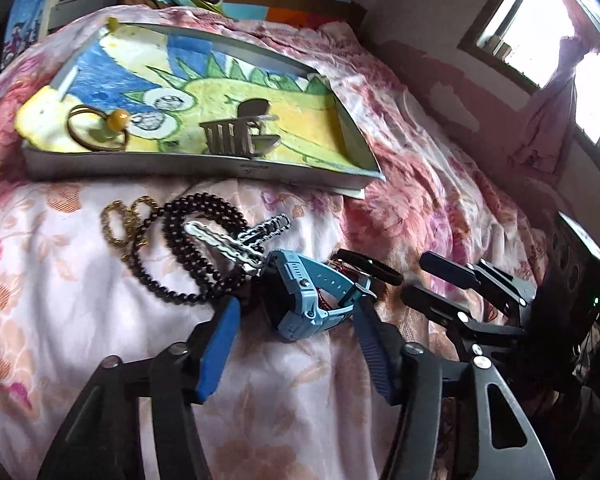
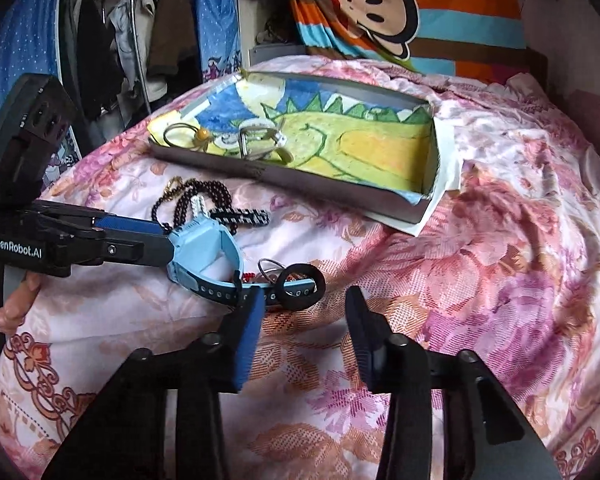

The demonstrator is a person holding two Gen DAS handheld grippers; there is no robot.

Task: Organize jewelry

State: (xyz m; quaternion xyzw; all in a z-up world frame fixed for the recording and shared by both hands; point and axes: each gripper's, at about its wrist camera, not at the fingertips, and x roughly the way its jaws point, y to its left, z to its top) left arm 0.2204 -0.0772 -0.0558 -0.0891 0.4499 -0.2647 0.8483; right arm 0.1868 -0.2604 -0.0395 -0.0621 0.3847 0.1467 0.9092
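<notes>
One blue watch (image 1: pixel 300 300) — one tray (image 1: pixel 204 162)

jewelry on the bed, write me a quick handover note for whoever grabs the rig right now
Left gripper: jaws around the blue watch on the bedspread; a firm pinch is not clear.
Right gripper: open, empty, just short of the black ring lying on the watch strap.
Done: hair tie with the yellow bead and grey hair claw are in the tray.
Left on the bedspread: watch, black ring, dark bead necklace, gold chain, black and white clip, and some small pieces under the strap, hard to identify.
</notes>
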